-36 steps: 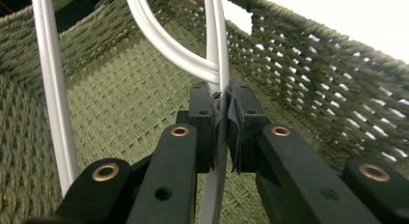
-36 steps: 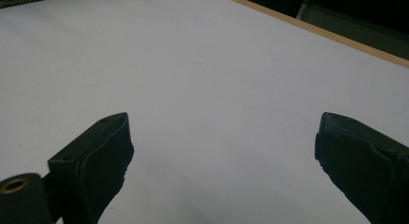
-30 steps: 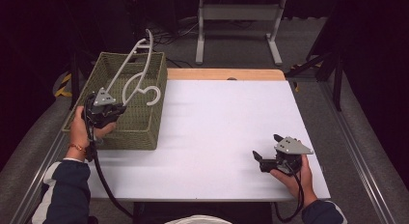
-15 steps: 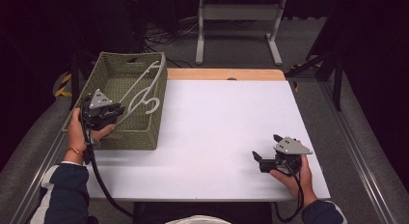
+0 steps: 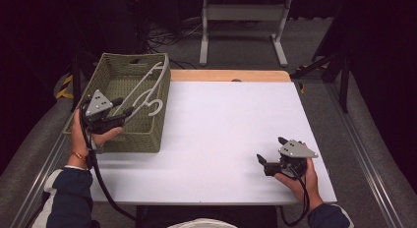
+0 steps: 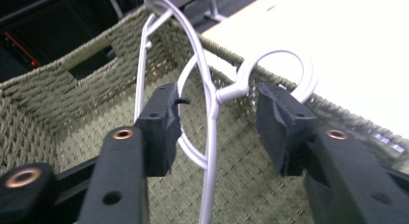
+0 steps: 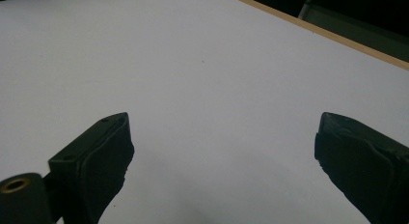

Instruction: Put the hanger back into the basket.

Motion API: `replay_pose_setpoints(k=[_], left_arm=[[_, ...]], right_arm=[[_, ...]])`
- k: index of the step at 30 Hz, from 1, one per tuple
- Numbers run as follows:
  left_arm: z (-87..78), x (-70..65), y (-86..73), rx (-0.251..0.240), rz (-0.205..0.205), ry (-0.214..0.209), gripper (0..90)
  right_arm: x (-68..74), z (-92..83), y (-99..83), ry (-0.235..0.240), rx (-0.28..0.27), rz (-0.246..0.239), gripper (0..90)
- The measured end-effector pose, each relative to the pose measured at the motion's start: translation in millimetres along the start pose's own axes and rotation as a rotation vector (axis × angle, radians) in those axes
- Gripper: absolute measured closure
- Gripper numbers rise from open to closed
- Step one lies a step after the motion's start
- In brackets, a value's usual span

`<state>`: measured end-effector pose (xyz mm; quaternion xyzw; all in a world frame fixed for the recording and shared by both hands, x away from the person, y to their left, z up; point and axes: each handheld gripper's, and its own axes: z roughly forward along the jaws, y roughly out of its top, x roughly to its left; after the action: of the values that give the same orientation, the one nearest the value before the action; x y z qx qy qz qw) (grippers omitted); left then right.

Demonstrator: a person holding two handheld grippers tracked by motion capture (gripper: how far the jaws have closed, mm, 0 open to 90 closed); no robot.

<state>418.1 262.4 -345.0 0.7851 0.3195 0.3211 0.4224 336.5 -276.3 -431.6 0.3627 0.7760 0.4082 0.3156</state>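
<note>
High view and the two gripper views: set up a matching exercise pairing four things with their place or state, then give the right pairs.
Things:
1. white hanger
2. woven basket
3. left hand-held gripper
4. right hand-held gripper

Places or states:
A. olive green, at the table's left edge
B. jaws wide apart over bare white tabletop
C. lying in the basket, hook over its rim
D. jaws just been opening, hanger wire between them, pads off it

Pairs: 1-C, 2-A, 3-D, 4-B
</note>
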Motion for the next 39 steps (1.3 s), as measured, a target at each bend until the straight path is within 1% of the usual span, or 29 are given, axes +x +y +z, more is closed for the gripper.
replay_pose_setpoints(k=[1, 2, 3, 4, 5, 6, 7, 10, 11, 12, 13, 15, 16, 19, 20, 21, 24, 25, 26, 28, 29, 30, 35, 36, 37, 38, 39], left_arm=[[0.0, 0.0, 0.0, 0.0, 0.0, 0.0, 42.0], [-0.3, -0.8, 0.1, -0.007, -0.006, 0.007, 42.0], [-0.7, -1.3, 0.2, -0.018, -0.013, 0.012, 39.2], [-2.0, -1.6, 0.3, -0.046, -0.036, 0.019, 30.0], [-2.0, -1.6, 0.3, -0.046, -0.036, 0.019, 26.9], [-3.6, -1.7, 0.6, -0.068, -0.042, 0.028, 26.9], [-5.1, -1.9, 0.8, -0.089, -0.047, 0.027, 21.8], [-9.7, -3.6, 0.8, -0.154, -0.057, -0.002, 13.2], [-11.1, -4.2, 0.9, -0.173, -0.058, -0.021, 10.9], [-12.2, -5.5, 1.0, -0.188, -0.061, -0.027, 9.2], [-13.3, -7.0, 1.9, -0.202, -0.051, -0.022, 6.8], [-13.4, -8.0, 2.2, -0.206, -0.057, -0.025, 6.4], [-13.3, -8.8, 2.6, -0.21, -0.059, -0.033, 5.8], [-12.4, -11.3, 3.2, -0.21, -0.057, -0.036, 5.1], [-11.5, -13.5, 3.0, -0.22, -0.065, -0.039, 5.1], [-11.4, -13.9, 2.9, -0.225, -0.065, -0.045, 5.2], [-11.2, -16.7, 2.7, -0.236, -0.071, -0.044, 5.3], [-11.4, -17.5, 2.9, -0.236, -0.064, -0.048, 4.9], [-11.0, -19.1, 3.0, -0.242, -0.065, -0.047, 4.9], [-9.7, -23.1, 3.8, -0.245, -0.056, -0.041, 4.1], [-9.4, -24.2, 3.9, -0.241, -0.061, -0.038, 4.1], [-8.2, -26.2, 3.9, -0.249, -0.06, -0.041, 4.1], [-7.8, -31.8, 4.8, -0.252, -0.056, -0.048, 3.7], [-8.1, -34.5, 5.3, -0.259, -0.05, -0.047, 3.4], [-8.1, -34.5, 5.3, -0.259, -0.05, -0.047, 3.5], [-8.2, -38.2, 6.0, -0.261, -0.041, -0.055, 3.4], [-8.2, -38.2, 6.0, -0.261, -0.041, -0.055, 3.3]], right_arm=[[0.0, 0.0, 0.0, 0.0, 0.0, 0.0, 6.8], [0.0, -0.2, 0.0, 0.001, -0.002, 0.001, 6.8], [-0.1, -0.3, 0.1, 0.002, -0.004, 0.0, 6.8], [-0.3, -0.6, 0.1, 0.002, -0.004, 0.001, 6.8], [-0.3, -0.6, 0.1, 0.002, -0.004, 0.001, 6.8], [-0.4, -0.8, 0.1, 0.003, -0.005, 0.002, 6.8], [-0.6, -0.9, 0.0, 0.003, -0.007, 0.003, 6.8], [-1.2, -1.2, -0.1, 0.001, -0.008, 0.008, 6.8], [-1.3, -1.1, -0.1, 0.003, -0.007, 0.008, 7.1], [-1.1, -0.9, -0.1, 0.004, -0.006, 0.005, 7.6], [-0.8, -0.5, 0.0, 0.004, -0.005, 0.001, 7.7], [-0.6, -0.4, 0.0, 0.006, -0.005, 0.001, 7.7], [-0.5, -0.2, 0.0, 0.006, -0.004, 0.001, 7.5], [-0.6, 0.0, 0.1, 0.007, -0.004, 0.003, 7.2], [-0.7, -0.1, 0.1, 0.005, -0.006, 0.003, 7.2], [-0.9, -0.1, 0.0, 0.006, -0.006, 0.006, 7.2], [-1.0, -0.4, -0.2, 0.002, -0.006, 0.006, 7.3], [-1.2, -1.4, 0.1, -0.005, -0.013, 0.007, 7.6], [-1.2, -1.4, 0.1, -0.005, -0.013, 0.007, 7.6], [-1.6, -2.3, 0.3, -0.004, -0.017, 0.012, 7.6], [-1.7, -2.1, 0.2, -0.005, -0.016, 0.012, 7.6], [-1.6, -2.0, 0.1, -0.006, -0.015, 0.011, 7.6], [-1.2, -1.6, 0.4, -0.004, -0.016, 0.007, 7.5], [-0.8, -1.5, 0.3, -0.003, -0.014, 0.004, 7.4], [-0.8, -1.5, 0.3, -0.003, -0.014, 0.004, 7.4], [-0.9, -1.2, 0.2, -0.003, -0.014, 0.004, 7.4], [-0.9, -1.2, 0.2, -0.003, -0.014, 0.004, 7.4]])
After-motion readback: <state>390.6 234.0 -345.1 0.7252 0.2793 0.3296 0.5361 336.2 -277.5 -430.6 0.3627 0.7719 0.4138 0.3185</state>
